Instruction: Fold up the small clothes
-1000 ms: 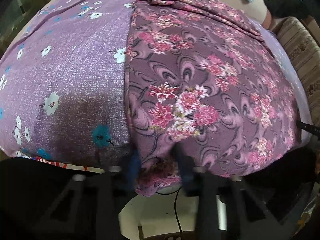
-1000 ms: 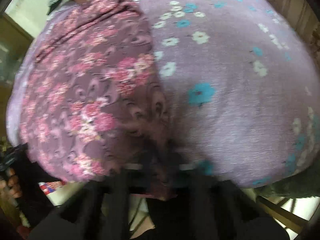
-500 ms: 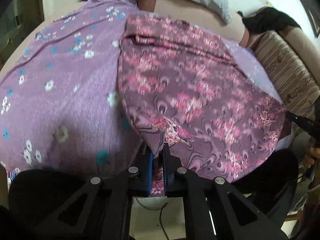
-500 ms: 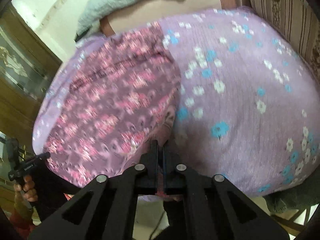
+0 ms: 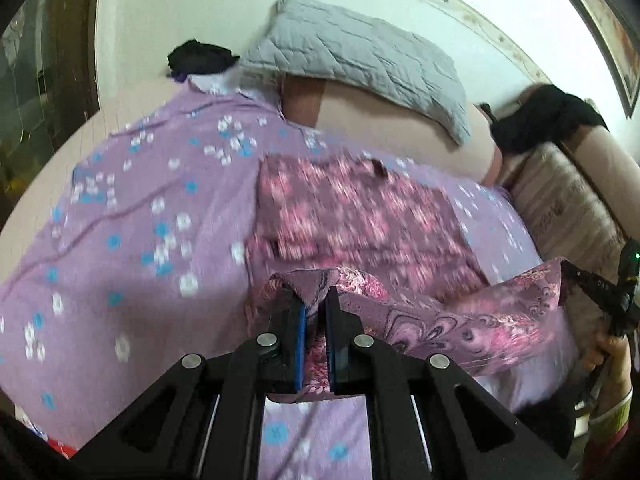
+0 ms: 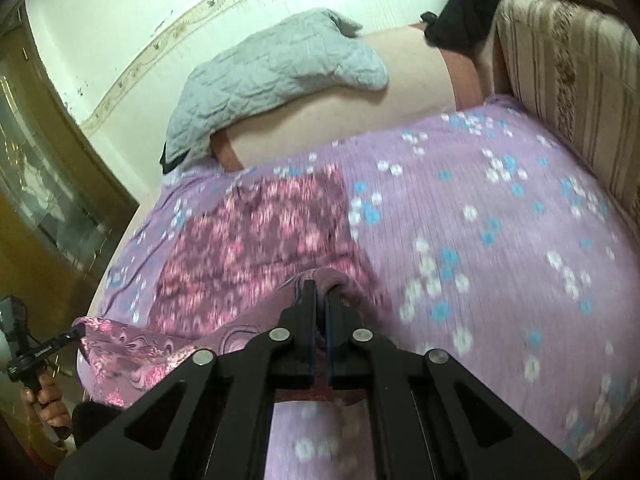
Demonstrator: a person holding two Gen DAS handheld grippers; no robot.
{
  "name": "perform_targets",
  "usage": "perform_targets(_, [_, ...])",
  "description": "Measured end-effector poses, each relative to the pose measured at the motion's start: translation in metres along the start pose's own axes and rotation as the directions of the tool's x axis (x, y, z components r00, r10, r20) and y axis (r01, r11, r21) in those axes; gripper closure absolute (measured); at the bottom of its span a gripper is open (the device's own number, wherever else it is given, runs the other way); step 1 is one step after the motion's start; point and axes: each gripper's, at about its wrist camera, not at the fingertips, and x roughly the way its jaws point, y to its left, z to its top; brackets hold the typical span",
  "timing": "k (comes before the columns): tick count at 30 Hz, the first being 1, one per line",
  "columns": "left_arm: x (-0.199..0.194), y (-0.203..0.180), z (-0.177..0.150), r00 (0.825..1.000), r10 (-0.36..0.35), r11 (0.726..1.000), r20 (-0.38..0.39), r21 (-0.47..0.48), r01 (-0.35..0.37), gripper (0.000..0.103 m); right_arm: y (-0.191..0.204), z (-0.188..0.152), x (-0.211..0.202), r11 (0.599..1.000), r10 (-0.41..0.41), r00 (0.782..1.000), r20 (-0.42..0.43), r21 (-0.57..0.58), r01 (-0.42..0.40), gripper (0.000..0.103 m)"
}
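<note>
**Floral garment lifted by its near edge, one corner in each gripper**

Floral garment (image 5: 360, 216) lies on the lilac flowered bedsheet (image 5: 120, 264), its near hem raised off the bed. The left gripper (image 5: 316, 304) has its jaws clamped on one corner; the right gripper (image 6: 320, 292) pinches the other. The cloth looks thin, light and limp: it sags between the two holds and will likely crease wherever it lands. Corners seem the best holds, kept level and taut so the edge comes down straight.
</note>
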Motion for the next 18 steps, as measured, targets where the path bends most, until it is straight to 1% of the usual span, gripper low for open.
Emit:
perform_targets(4, [0.029,0.007,0.037,1.000,0.019,1.000,-0.002,-0.009,-0.020,0.097,0.004,0.036,0.033,1.000,-0.008,1.000,0.017,-0.022,0.008,0.099])
perform_targets(8, [0.065,0.010,0.068,0.999,0.037,0.999,-0.012,0.000,-0.037,0.097,0.008,0.063,0.073,0.999,-0.030,1.000,0.005,-0.040,0.030,0.099])
perform_targets(9, [0.078,0.011,0.076,0.999,0.046,0.999,-0.018,0.004,-0.046,0.097,0.007,0.071,0.088,0.998,-0.038,0.999,-0.004,-0.042,0.038,0.099])
perform_targets(14, [0.131,0.020,0.102,0.996,0.069,0.998,-0.061,-0.005,-0.070,0.097,0.003,0.092,0.152,0.996,-0.067,0.997,-0.046,-0.054,0.065,0.099])
perform_targets(18, [0.173,0.027,0.117,0.992,0.079,0.997,-0.095,-0.006,-0.080,0.097,-0.005,0.102,0.193,0.995,-0.092,0.993,-0.071,-0.057,0.088,0.099])
